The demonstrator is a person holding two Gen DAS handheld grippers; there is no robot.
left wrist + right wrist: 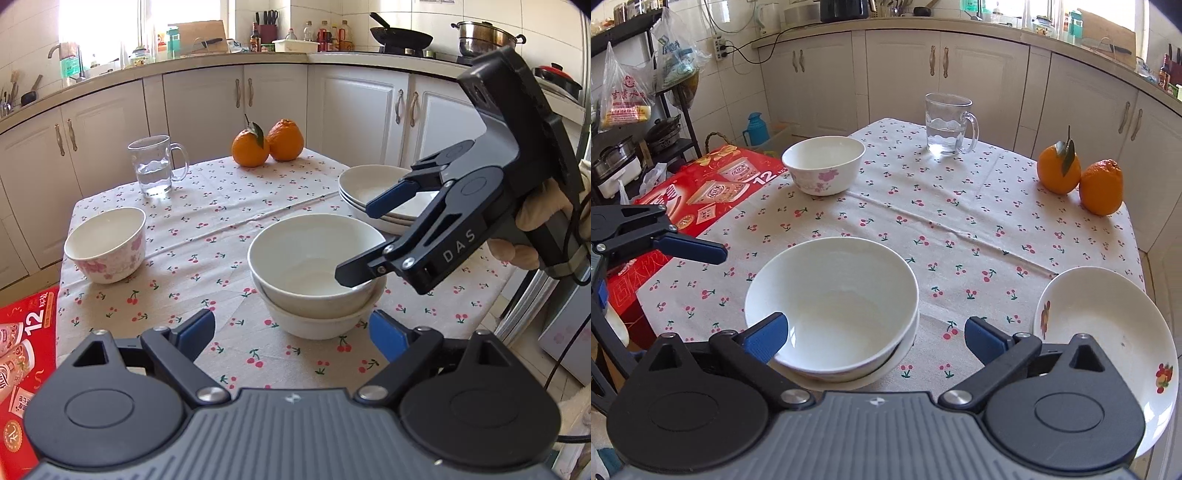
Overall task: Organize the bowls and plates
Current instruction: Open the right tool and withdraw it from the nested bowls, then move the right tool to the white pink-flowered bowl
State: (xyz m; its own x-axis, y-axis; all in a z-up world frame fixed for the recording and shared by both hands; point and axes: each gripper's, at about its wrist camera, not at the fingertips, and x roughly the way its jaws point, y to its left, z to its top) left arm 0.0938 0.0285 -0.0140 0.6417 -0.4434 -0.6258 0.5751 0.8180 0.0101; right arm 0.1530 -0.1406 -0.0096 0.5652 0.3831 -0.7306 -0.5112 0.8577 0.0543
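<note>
Two white bowls are nested [314, 258] [834, 302] in the middle of the cherry-print table. A third bowl with pink flowers [107, 243] [823, 166] stands apart at the table's far left edge. A stack of white plates [373, 184] [1108, 321] sits to the right. My right gripper [875, 334] [354, 240] is open, its jaws wide, with one finger [768, 332] over the rim of the top nested bowl. My left gripper [291, 328] is open and empty just in front of the nested bowls.
A glass mug of water [155, 170] [947, 123] and two oranges [267, 144] [1078, 177] stand at the far side of the table. A red carton [22, 350] [701, 184] sits beside the table. Kitchen cabinets [236, 99] ring the room.
</note>
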